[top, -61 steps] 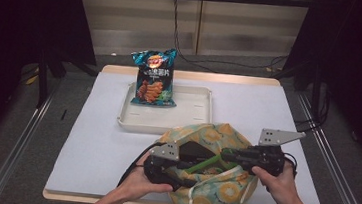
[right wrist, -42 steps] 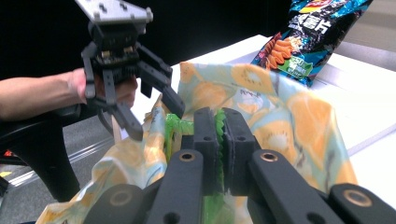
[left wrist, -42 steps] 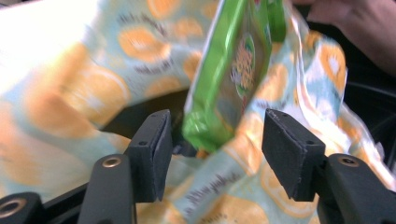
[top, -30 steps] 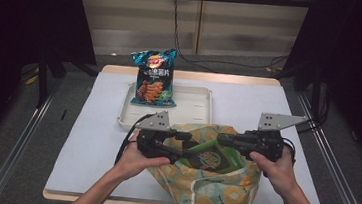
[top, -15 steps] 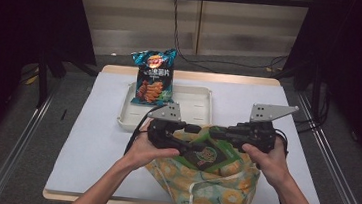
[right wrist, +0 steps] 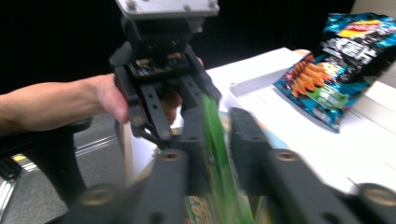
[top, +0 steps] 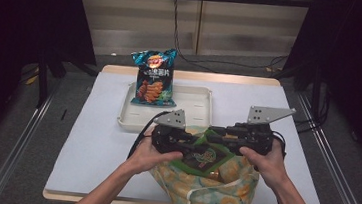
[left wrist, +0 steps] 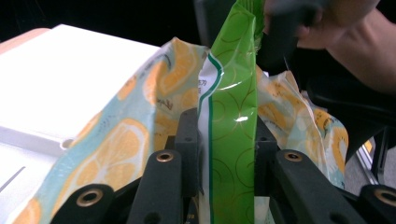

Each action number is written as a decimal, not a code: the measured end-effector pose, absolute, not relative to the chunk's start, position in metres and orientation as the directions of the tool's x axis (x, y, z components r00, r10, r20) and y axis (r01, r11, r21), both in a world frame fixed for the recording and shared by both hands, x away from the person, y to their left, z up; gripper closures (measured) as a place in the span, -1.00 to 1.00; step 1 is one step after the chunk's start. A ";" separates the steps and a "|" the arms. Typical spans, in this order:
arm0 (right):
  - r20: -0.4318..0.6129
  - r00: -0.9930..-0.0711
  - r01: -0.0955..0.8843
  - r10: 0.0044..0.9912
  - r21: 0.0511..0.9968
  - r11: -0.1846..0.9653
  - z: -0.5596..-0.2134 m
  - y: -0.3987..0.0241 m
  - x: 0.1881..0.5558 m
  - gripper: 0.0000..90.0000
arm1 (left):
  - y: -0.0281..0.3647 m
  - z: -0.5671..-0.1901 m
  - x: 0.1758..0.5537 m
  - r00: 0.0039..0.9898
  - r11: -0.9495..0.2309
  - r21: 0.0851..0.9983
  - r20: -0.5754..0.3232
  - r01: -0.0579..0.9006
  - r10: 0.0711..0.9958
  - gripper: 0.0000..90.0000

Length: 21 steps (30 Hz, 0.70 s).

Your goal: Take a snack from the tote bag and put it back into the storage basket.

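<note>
A green snack packet sticks up out of a lemon-print tote bag at the table's front edge. My left gripper has just been closing, and its pads now press both sides of the green packet above the tote bag. My right gripper faces it from the right. Its jaws have just been opening: the green packet stands between them, with a gap at the right pad. The left gripper shows straight ahead in the right gripper view.
A blue chips bag leans at the back of a white tray in the middle of the white table. The same chips bag lies on the tray to the right. Dark curtains and a cable stand behind the table.
Both hands have moved up and away from the front edge, lifting the green packet partly out of the tote bag. The left jaws have narrowed onto the packet and the right jaws have spread.
</note>
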State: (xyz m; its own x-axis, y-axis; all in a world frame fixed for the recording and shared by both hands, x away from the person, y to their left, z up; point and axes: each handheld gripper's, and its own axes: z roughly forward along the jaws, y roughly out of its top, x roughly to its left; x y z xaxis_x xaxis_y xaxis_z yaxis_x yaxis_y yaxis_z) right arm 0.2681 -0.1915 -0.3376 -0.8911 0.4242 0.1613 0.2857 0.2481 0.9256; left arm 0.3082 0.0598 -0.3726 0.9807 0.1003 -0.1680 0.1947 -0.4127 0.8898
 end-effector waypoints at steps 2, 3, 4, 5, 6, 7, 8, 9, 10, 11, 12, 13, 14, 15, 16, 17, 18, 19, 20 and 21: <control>0.160 -0.883 0.289 0.441 0.926 0.244 -0.340 -0.195 0.266 0.25 | 0.063 -0.371 0.310 0.977 -0.395 0.894 -0.179 0.210 0.114 0.60; 0.157 -0.881 0.288 0.446 0.926 0.244 -0.341 -0.198 0.266 0.17 | 0.065 -0.371 0.311 0.976 -0.388 0.896 -0.183 0.213 0.115 0.60; 0.159 -0.876 0.289 0.455 0.929 0.233 -0.341 -0.201 0.264 0.07 | 0.068 -0.370 0.312 0.976 -0.382 0.899 -0.185 0.215 0.113 0.60; 0.164 -0.872 0.295 0.462 0.928 0.226 -0.342 -0.204 0.263 0.03 | 0.070 -0.369 0.312 0.974 -0.370 0.902 -0.191 0.222 0.119 0.60; 0.162 -0.871 0.295 0.464 0.927 0.230 -0.342 -0.207 0.263 -0.01 | 0.071 -0.368 0.313 0.974 -0.359 0.906 -0.196 0.225 0.117 0.60; 0.160 -0.867 0.295 0.473 0.928 0.227 -0.344 -0.209 0.262 -0.08 | 0.073 -0.367 0.313 0.973 -0.360 0.905 -0.195 0.227 0.124 0.60; 0.163 -0.866 0.298 0.472 0.927 0.226 -0.345 -0.212 0.261 -0.09 | 0.074 -0.366 0.313 0.973 -0.353 0.908 -0.195 0.226 0.121 0.60; 0.162 -0.862 0.301 0.481 0.926 0.227 -0.346 -0.215 0.260 -0.09 | 0.075 -0.365 0.312 0.973 -0.351 0.909 -0.195 0.225 0.120 0.60; 0.160 -0.857 0.300 0.491 0.927 0.223 -0.348 -0.218 0.260 -0.09 | 0.076 -0.364 0.312 0.974 -0.349 0.910 -0.189 0.223 0.128 0.60; 0.166 -0.859 0.303 0.484 0.928 0.218 -0.350 -0.221 0.259 -0.07 | 0.078 -0.363 0.312 0.973 -0.344 0.911 -0.195 0.228 0.127 0.60; 0.171 -0.857 0.306 0.487 0.928 0.213 -0.352 -0.224 0.259 -0.04 | 0.079 -0.362 0.312 0.972 -0.334 0.914 -0.199 0.230 0.124 0.60; 0.175 -0.851 0.314 0.496 0.925 0.213 -0.354 -0.227 0.259 0.00 | 0.080 -0.361 0.312 0.972 -0.332 0.915 -0.199 0.230 0.125 0.60; 0.177 -0.855 0.316 0.487 0.923 0.218 -0.356 -0.229 0.260 0.09 | 0.081 -0.361 0.313 0.972 -0.329 0.916 -0.199 0.229 0.123 0.60; 0.183 -0.859 0.316 0.478 0.924 0.215 -0.358 -0.230 0.260 0.12 | 0.082 -0.360 0.313 0.972 -0.332 0.915 -0.197 0.229 0.130 0.60; 0.192 -0.859 0.323 0.475 0.922 0.212 -0.359 -0.231 0.260 0.19 | 0.082 -0.360 0.313 0.972 -0.327 0.917 -0.199 0.229 0.124 0.60; 0.191 -0.862 0.323 0.469 0.921 0.219 -0.360 -0.232 0.260 0.32 | 0.083 -0.360 0.313 0.972 -0.327 0.917 -0.198 0.229 0.126 0.60; 0.189 -0.867 0.319 0.461 0.921 0.222 -0.360 -0.232 0.260 0.36 | 0.084 -0.360 0.313 0.972 -0.327 0.917 -0.197 0.230 0.130 0.60; 0.194 -0.868 0.321 0.456 0.921 0.220 -0.360 -0.233 0.260 0.46 | 0.084 -0.360 0.314 0.971 -0.318 0.919 -0.206 0.235 0.121 0.60; 0.198 -0.870 0.321 0.451 0.922 0.214 -0.359 -0.233 0.260 0.57 | 0.085 -0.361 0.314 0.969 -0.310 0.919 -0.217 0.243 0.117 0.60; 0.196 -0.868 0.318 0.457 0.925 0.209 -0.359 -0.234 0.260 0.68 | 0.086 -0.361 0.314 0.968 -0.310 0.918 -0.220 0.246 0.118 0.60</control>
State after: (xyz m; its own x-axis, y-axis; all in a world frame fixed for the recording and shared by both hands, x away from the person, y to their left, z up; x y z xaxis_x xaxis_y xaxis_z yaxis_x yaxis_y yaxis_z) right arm 0.2600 -0.2343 -0.3587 -0.8679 0.4566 0.1958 0.3184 0.2088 0.9247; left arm 0.3139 0.0861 -0.3607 0.9684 0.1181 -0.2197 0.2462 -0.3099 0.9183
